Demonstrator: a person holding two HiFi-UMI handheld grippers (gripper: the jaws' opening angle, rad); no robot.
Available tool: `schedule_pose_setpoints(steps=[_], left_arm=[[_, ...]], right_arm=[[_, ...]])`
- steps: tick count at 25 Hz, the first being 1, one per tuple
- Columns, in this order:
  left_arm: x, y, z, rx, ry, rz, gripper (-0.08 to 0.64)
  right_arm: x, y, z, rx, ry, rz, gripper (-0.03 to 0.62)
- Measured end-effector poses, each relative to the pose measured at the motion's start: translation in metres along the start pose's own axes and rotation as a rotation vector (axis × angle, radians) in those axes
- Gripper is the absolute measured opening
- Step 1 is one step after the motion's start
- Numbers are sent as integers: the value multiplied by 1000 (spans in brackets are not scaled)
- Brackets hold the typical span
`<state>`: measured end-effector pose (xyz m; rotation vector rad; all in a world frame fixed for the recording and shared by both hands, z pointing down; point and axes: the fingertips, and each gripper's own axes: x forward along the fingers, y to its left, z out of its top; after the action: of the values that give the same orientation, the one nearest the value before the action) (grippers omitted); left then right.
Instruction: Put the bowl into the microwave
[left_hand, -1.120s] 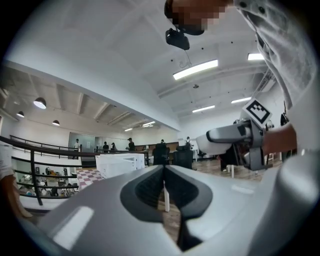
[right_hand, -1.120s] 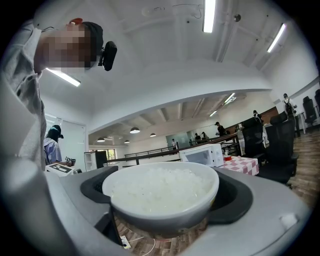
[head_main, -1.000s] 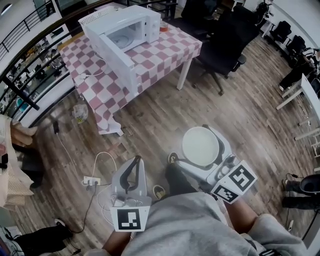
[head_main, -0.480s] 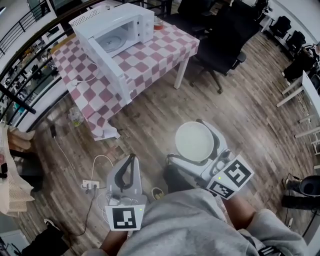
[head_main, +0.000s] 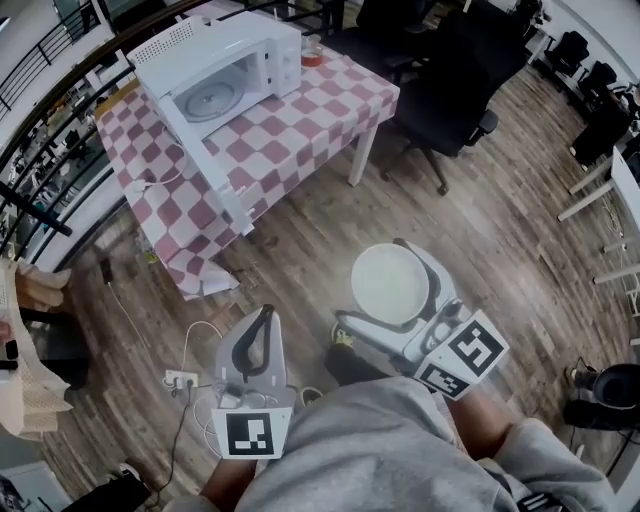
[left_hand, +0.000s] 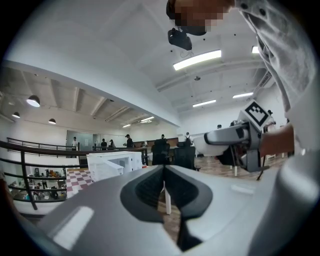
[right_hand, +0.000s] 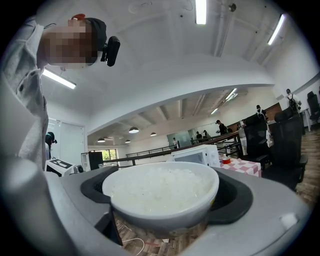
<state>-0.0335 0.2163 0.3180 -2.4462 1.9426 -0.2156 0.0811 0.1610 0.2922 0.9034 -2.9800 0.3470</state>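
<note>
Head view: R gripper (head_main: 375, 283) clamped on bowl (right_hand: 162, 192) full of white stuff, over floor, well apart from microwave (head_main: 215, 72), door open. L gripper (head_main: 264, 314) shut, empty. Risk: bowl tilts & spills, or clips the door going in.

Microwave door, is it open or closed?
Open. The door swings out from the microwave, and the head view shows the round plate inside.
</note>
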Motion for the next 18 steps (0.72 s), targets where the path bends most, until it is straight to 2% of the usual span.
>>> schedule_pose_setpoints(steps=[13,18], left_arm=[[72,-15,10,-7,26,33,12],[93,-23,13,-11,8,39,12]], right_arm=[[17,-70,14,1,-13,54,545],[17,-87,15,-13,-16,69,545]])
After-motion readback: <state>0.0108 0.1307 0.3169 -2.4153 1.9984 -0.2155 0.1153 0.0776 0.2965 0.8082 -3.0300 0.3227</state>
